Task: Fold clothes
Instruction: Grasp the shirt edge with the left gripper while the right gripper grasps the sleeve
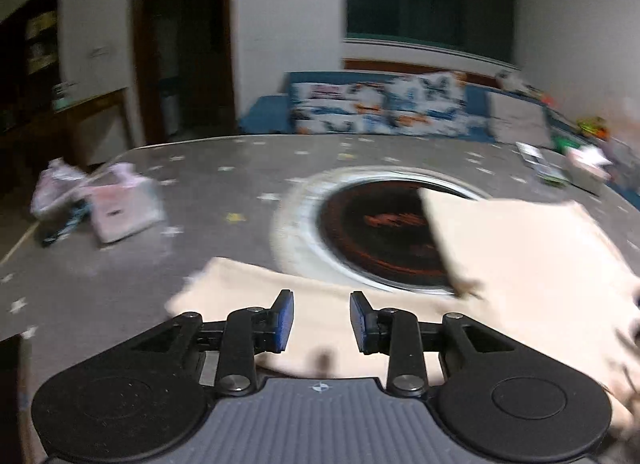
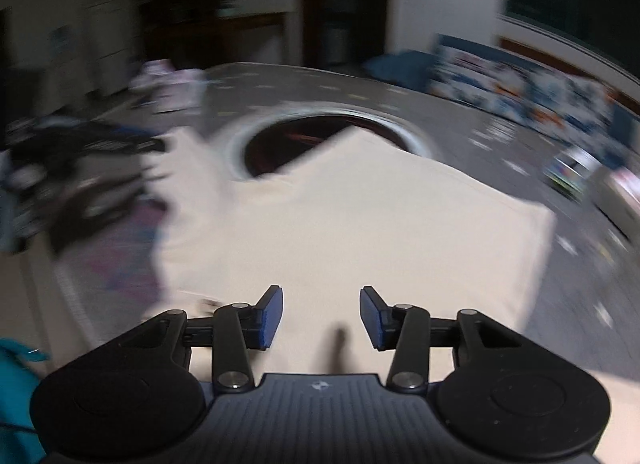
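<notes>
Left gripper (image 1: 322,318) and right gripper (image 2: 321,314): both spread wide, empty. Cream garment (image 2: 340,223) directly beneath and ahead of both, flat on grey star-print table (image 1: 120,284). Garment stretches forward, far corner overlapping dark round inset (image 1: 380,232). Neither hand obviously closer.

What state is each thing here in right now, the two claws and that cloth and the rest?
left gripper: open, holding nothing, over the cloth's edge.
right gripper: open, holding nothing, above the cloth.
cream garment: lying on the table, partly folded, one corner over the round burner.
round burner: set in the table, partly covered.
table: grey, star-patterned.
</notes>
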Demonstrator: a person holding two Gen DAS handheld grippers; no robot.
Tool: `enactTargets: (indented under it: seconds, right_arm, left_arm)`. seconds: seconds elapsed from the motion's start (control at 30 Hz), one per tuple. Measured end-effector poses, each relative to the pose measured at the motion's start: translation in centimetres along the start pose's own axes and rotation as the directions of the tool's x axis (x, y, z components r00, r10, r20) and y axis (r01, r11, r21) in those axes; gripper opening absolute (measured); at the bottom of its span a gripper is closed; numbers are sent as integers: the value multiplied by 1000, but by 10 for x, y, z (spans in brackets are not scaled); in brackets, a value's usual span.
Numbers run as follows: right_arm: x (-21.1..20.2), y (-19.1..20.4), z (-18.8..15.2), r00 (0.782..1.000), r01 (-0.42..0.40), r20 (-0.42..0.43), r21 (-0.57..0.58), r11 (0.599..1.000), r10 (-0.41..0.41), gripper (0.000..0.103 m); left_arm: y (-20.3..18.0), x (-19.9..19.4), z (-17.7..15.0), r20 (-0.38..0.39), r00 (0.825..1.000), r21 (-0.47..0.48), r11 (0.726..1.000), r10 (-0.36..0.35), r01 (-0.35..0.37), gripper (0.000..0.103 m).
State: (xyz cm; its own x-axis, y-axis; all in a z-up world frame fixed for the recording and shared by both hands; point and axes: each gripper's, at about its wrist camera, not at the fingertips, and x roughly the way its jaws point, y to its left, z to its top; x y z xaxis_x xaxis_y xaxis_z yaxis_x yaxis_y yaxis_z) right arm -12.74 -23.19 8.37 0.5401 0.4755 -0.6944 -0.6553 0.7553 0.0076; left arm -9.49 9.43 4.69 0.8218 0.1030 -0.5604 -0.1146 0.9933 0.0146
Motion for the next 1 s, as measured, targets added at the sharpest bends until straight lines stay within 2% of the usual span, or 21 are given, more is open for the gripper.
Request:
enactTargets:
  seconds: [0.13,0.27,0.37,0.43,0.53,0.6,0.7,0.8,0.9,1.0]
  right_arm:
    - [15,37,18,990,-141,-27,-144,979,139,43]
    - [36,70,29,975,-224,-66,-262,939,214,42]
    - [54,88,33,971,-241,-87,-308,920,225,35]
    - [61,93,33,971,-237,-92,-310,921,219,32]
    - [72,97,32,972,-233,-106,-306,923,210,25]
    - [75,98,31,973,-228,-107,-306,924,204,16]
    - [73,98,32,973,-227,-98,-303,925,207,6]
    - [66,92,38,969,-245,-78,-274,930,233,5]
    - [63,89,39,959,-284,-92,-259,923,269,5]
    - [71,91,31,954,-298,-129,-268,916,272,6]
  left_arm:
    - [28,18,6,-25,989,-34,989,145,-146,42]
    - [54,38,5,-93,975,-71,976,201,-208,45]
    - [66,50,-1,-135,974,-94,976,182,-195,43]
    - [71,52,-2,-132,979,-113,979,157,-172,42]
    - [71,51,-2,-125,985,-109,985,117,-131,24]
    - [68,51,-2,-108,987,-89,988,118,-128,8]
    - [63,47,1,-78,988,-81,987,134,-140,5]
    - [60,34,6,5,987,-80,984,161,-160,5]
    - [57,34,9,23,984,-60,983,175,-173,5]
    - [54,36,12,33,982,-39,982,188,-186,5]
